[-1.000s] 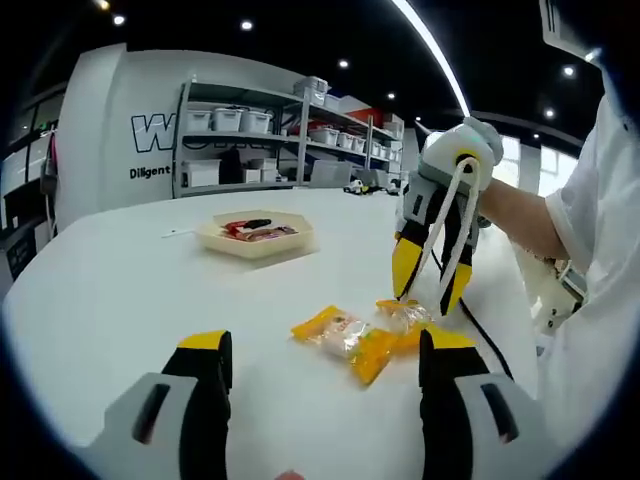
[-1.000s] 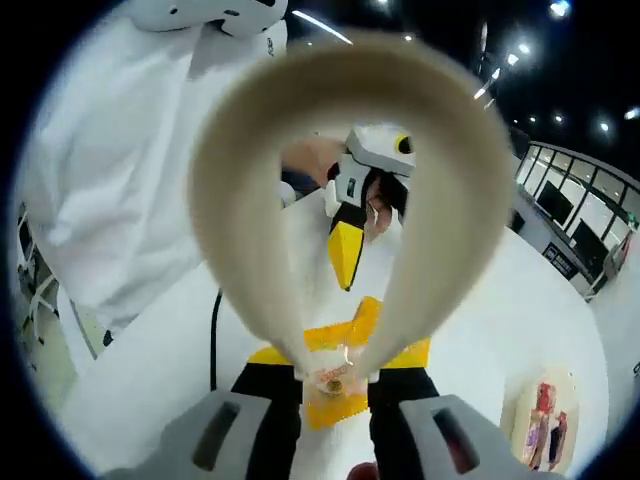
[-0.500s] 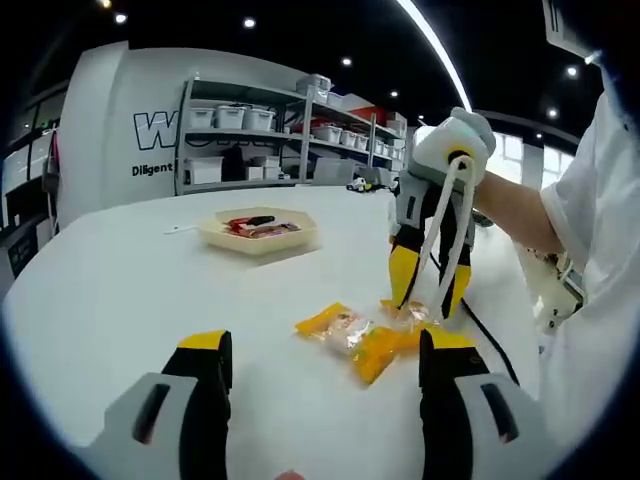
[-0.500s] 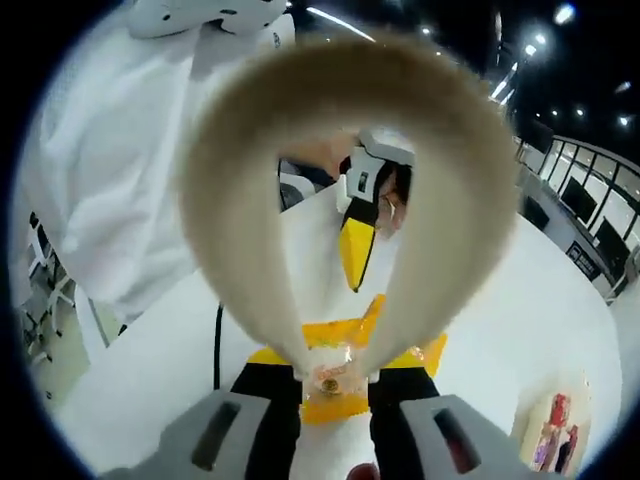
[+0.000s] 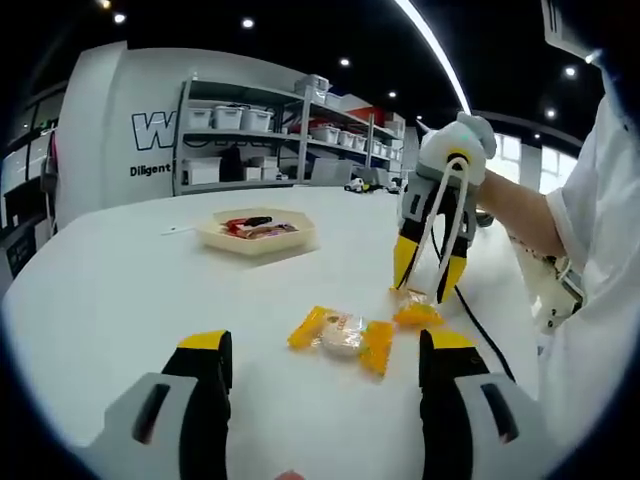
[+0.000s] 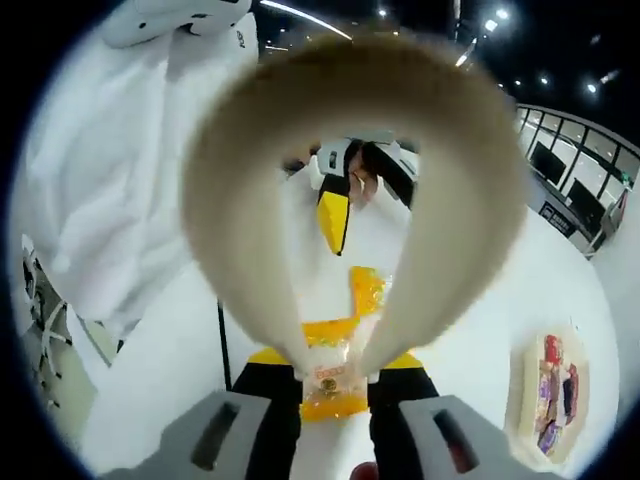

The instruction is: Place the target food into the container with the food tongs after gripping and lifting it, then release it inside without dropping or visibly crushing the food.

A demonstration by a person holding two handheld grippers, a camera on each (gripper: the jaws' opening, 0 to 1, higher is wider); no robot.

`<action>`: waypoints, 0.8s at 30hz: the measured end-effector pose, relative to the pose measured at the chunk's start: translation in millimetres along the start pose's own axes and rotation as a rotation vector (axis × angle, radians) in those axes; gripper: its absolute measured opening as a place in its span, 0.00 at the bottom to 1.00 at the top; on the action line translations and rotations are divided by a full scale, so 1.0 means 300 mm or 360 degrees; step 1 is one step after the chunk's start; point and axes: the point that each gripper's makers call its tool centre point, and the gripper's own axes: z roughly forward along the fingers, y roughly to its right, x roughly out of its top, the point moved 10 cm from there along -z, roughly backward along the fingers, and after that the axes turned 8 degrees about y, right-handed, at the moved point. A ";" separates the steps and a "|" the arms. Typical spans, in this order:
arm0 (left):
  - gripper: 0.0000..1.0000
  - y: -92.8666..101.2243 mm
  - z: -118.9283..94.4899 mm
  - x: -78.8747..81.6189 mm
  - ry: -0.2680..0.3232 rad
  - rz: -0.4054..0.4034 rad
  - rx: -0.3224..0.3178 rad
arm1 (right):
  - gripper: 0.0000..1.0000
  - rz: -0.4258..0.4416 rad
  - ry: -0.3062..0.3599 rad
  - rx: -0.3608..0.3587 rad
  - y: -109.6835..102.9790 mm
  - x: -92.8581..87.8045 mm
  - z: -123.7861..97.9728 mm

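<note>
The target food is a small orange-yellow wrapped snack (image 6: 333,385), pinched at lower centre of the right gripper view between the tips of the cream food tongs (image 6: 352,180). The right gripper (image 6: 334,390) squeezes the tongs nearly closed — tips together on the wrapper. Another orange packet (image 5: 340,335) lies on the white table (image 5: 120,290). The left gripper (image 5: 322,370) stands wide open, holding nothing. The beige container (image 5: 258,232) sits upper left of centre.

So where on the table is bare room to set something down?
Bare table lies between the hexagonal tray and the left gripper, and left of the yellow snack packet. It is crowded around the tongs, which pinch a second packet.
</note>
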 end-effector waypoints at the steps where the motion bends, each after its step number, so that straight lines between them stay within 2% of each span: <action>1: 0.75 0.001 0.001 0.000 0.0001 0.0000 -0.0002 | 0.19 -0.0009 0.0008 -0.0017 -0.006 0.002 -0.006; 12: 0.76 0.012 0.001 0.002 0.0004 0.0007 -0.0011 | 0.21 -0.0060 0.0034 -0.0002 -0.019 0.023 0.000; 24: 0.76 0.011 -0.007 0.005 0.0007 0.0009 -0.0007 | 0.24 -0.0048 0.0037 0.0024 -0.020 0.011 0.012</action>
